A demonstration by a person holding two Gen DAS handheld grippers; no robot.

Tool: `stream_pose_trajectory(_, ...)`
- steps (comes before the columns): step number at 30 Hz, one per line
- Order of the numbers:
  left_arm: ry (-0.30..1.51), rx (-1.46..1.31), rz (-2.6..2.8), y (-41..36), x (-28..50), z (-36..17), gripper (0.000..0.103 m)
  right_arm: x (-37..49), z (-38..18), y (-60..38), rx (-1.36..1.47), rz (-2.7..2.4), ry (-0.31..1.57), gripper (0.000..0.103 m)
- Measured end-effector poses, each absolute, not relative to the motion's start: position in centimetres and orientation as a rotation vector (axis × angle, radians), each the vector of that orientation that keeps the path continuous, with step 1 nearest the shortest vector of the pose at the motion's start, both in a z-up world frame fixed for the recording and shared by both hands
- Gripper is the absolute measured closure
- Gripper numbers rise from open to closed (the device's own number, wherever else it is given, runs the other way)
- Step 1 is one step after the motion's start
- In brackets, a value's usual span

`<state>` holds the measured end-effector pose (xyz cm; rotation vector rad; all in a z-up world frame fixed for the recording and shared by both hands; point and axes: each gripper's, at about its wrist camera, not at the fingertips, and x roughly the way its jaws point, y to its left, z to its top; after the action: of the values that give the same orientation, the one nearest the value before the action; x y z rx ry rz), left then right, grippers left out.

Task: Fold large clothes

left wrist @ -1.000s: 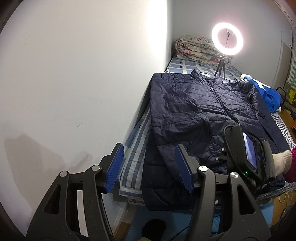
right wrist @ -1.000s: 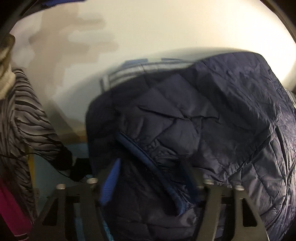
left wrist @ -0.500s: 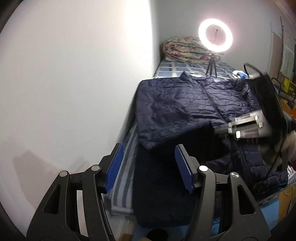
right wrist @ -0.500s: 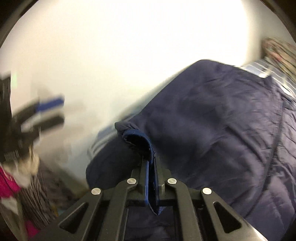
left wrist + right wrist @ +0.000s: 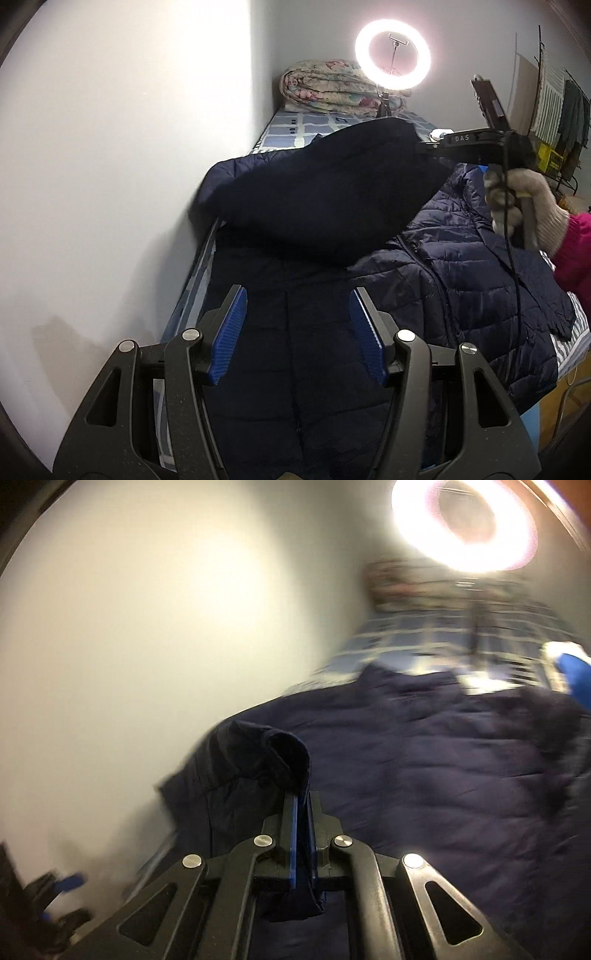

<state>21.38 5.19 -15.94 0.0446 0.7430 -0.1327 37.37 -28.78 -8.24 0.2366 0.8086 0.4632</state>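
**Sleeve lifted over the jacket on the bed**

Your bed point(image 5: 295, 127) runs along the white wall point(image 5: 129, 147), covered in a blue-and-white checked sheet, and it carries nearly everything here. Spread across it lies the navy quilted puffer jacket point(image 5: 480, 280), front up, its zipper running down the middle and its hem hanging toward you off the near end of the bed.

1 sleeve point(image 5: 325, 199) of that jacket is raised off the bed and stretched across the jacket's body, dark against the light behind it. At the far end of the bed sits a rolled floral quilt point(image 5: 325, 90) against the wall, and a lit ring light point(image 5: 392, 55) stands on a small tripod just in front of it. A bright blue cloth point(image 5: 574, 675) lies near the jacket's far right edge, blurred in the right wrist view.

Your right hand point(image 5: 524, 206), in a pale knit glove with a pink cuff, holds the right tongs point(image 5: 302, 812) up at the right. Those tongs are clamped tight on the sleeve's cuff point(image 5: 291, 753), with the dark fabric pinched between the 2 blue pads and a fold sticking out above them.

Your left tongs point(image 5: 295, 339) stand about half open with nothing between the 2 blue ribbed pads, hanging above the near, shadowed part of the jacket.
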Motion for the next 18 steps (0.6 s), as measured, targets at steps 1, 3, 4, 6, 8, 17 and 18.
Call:
stream_pose_trajectory(1,0.742,0.052,-0.133,4.7,21.4,-16.0,0.043,38.3,-8.8,-30.3,0.247,0.408,0.809,0.101)
stream_pose_trajectory(3,0.748,0.069,-0.137,4.2,21.9,-16.3,0.043,39.3,-10.1,-32.6,0.255,0.324,0.815,0.101)
stream_pose_trajectory(4,0.755,0.077,-0.142,3.8,22.3,-16.5,0.043,40.0,-11.2,-34.0,0.254,0.271,0.826,0.101)
stream_pose_trajectory(6,0.764,0.092,-0.151,3.0,23.1,-16.8,0.043,40.9,-12.8,-35.5,0.244,0.214,0.844,0.101)
stream_pose_trajectory(8,0.762,0.101,-0.161,2.5,23.3,-16.7,0.043,41.8,-14.0,-36.5,0.247,0.185,0.858,0.101)
stream_pose_trajectory(17,0.766,0.124,-0.172,1.7,23.4,-17.2,0.043,43.5,-13.8,-38.7,0.199,0.091,0.794,0.101)
stream_pose_trajectory(18,0.764,0.125,-0.171,1.7,23.5,-17.2,0.043,43.8,-13.8,-39.4,0.213,0.073,0.796,0.101)
